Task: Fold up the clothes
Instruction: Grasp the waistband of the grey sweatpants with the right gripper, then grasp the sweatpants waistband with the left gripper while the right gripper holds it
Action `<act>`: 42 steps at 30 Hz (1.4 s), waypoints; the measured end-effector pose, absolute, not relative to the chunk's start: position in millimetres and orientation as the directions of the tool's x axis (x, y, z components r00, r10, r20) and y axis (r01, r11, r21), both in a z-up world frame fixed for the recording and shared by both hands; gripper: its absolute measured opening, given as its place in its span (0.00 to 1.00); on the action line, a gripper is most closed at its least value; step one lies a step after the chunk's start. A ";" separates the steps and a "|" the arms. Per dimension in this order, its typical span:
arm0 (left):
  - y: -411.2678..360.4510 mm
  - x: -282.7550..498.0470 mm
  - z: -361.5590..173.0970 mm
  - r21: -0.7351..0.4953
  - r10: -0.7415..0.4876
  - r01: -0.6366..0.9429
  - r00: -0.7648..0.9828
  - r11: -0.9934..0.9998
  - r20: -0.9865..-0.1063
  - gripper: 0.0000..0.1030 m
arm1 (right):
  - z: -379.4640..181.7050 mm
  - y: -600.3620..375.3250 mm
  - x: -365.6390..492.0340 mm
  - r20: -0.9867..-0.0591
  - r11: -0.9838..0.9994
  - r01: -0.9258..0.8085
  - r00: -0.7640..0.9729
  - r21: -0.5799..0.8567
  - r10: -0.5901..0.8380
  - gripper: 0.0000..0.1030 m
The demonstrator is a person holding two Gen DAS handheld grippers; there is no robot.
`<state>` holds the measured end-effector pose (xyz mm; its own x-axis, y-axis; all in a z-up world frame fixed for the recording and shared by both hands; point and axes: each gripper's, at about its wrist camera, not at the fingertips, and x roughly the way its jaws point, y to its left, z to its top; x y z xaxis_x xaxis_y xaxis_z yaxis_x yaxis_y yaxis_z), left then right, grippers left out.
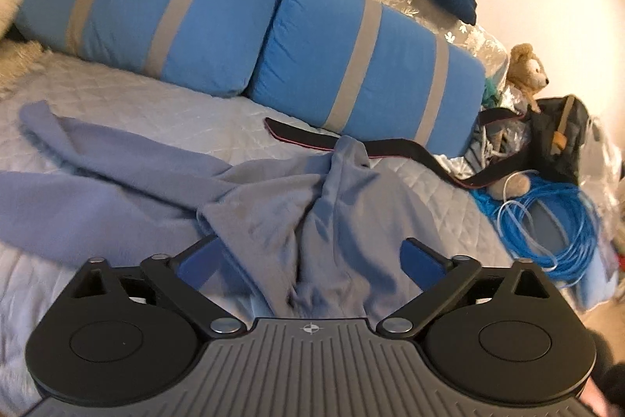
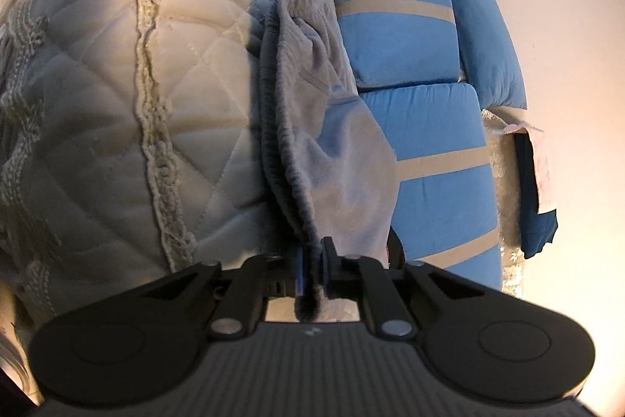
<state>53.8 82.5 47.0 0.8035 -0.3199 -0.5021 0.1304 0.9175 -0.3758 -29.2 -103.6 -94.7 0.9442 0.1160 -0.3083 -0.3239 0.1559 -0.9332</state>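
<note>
We see the lavender fleece garment (image 1: 273, 206) rumpled on the quilted bed (image 1: 136, 112), just in front of the blue striped pillows (image 1: 351, 65). Left tool (image 1: 308, 256) hovers over the garment, fingers spread wide, gripping nothing. Right tool (image 2: 312, 272) is pinching the garment's ribbed hem (image 2: 281, 127), fabric hanging beside the pillows. Blue cable coil (image 1: 554, 221) lies right of the pillows.

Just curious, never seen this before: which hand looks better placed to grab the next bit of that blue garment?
Probably the left. Its tool is open with the blue garment lying between its fingers, while the right tool is already shut on the garment's edge.
</note>
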 end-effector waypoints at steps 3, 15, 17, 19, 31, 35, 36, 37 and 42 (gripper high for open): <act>109.1 86.1 38.8 -0.459 -0.373 0.127 0.783 0.880 -0.499 0.94 | -94.5 -104.2 -27.2 -0.314 0.163 -0.331 0.942 -0.930 0.119 0.17; 150.5 129.7 -8.7 -0.709 -0.477 -0.007 0.735 0.705 -0.482 0.88 | -90.6 -106.8 -26.6 -0.336 0.200 -0.355 0.934 -0.913 0.125 0.20; 152.4 134.5 -12.4 -0.712 -0.475 -0.021 0.731 0.702 -0.489 0.85 | -89.3 -106.3 -27.4 -0.333 0.209 -0.353 0.934 -0.912 0.127 0.21; 153.9 137.5 -17.1 -0.708 -0.465 -0.045 0.724 0.705 -0.509 0.83 | -89.5 -106.1 -27.8 -0.332 0.209 -0.353 0.935 -0.912 0.128 0.21; 156.7 146.7 -37.9 -0.745 -0.502 -0.058 0.704 0.664 -0.502 0.36 | -101.7 -104.7 -38.8 -0.287 0.135 -0.309 0.944 -0.941 0.161 0.33; 165.0 143.1 -47.2 -0.783 -0.515 -0.090 0.706 0.615 -0.485 0.17 | -112.0 -103.9 -42.7 -0.233 0.071 -0.246 0.960 -0.967 0.156 0.33; 166.3 142.1 -48.5 -0.795 -0.522 -0.089 0.709 0.600 -0.474 0.16 | -114.5 -103.7 -43.6 -0.221 0.055 -0.232 0.963 -0.971 0.155 0.33; 166.5 141.3 -48.8 -0.801 -0.526 -0.088 0.711 0.592 -0.467 0.11 | -116.5 -103.2 -43.0 -0.212 0.044 -0.221 0.966 -0.974 0.148 0.33; 164.5 136.5 -40.6 -0.805 -0.507 -0.091 0.735 0.586 -0.451 0.08 | -119.6 -103.4 -35.3 -0.215 0.048 -0.220 0.972 -0.974 0.093 0.24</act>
<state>136.5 164.5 -40.6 0.7346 -0.5066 -0.4514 -0.0910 0.5857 -0.8054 -35.3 -103.4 -119.6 0.9721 0.0929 -0.2152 -0.2202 0.0478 -0.9743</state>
